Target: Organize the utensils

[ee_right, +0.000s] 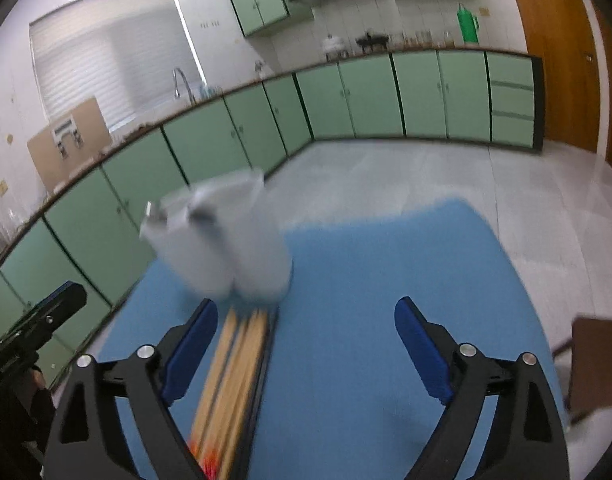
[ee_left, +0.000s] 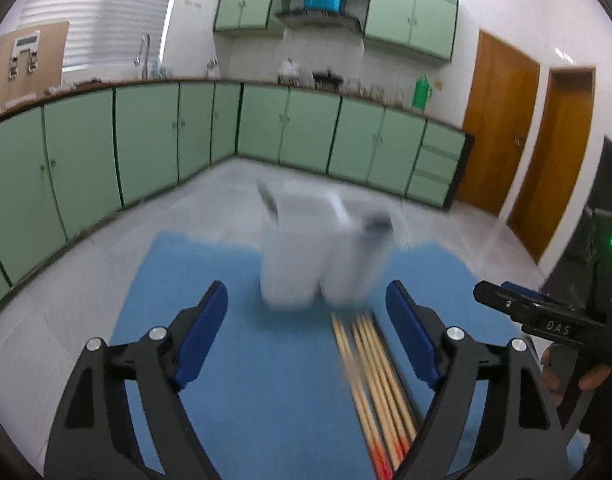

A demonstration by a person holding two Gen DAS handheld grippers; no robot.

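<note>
Green base cabinets, green wall cabinets, grey tiled floor, wooden doors, blinded window

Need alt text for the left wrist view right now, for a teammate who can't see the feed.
The left gripper hangs open and empty over a blue mat, with a bundle of wooden chopsticks lying lengthwise by its right finger. Beyond them stands a blurred white utensil holder; the right gripper shows at the right edge, and green cabinets line the walls.
</note>
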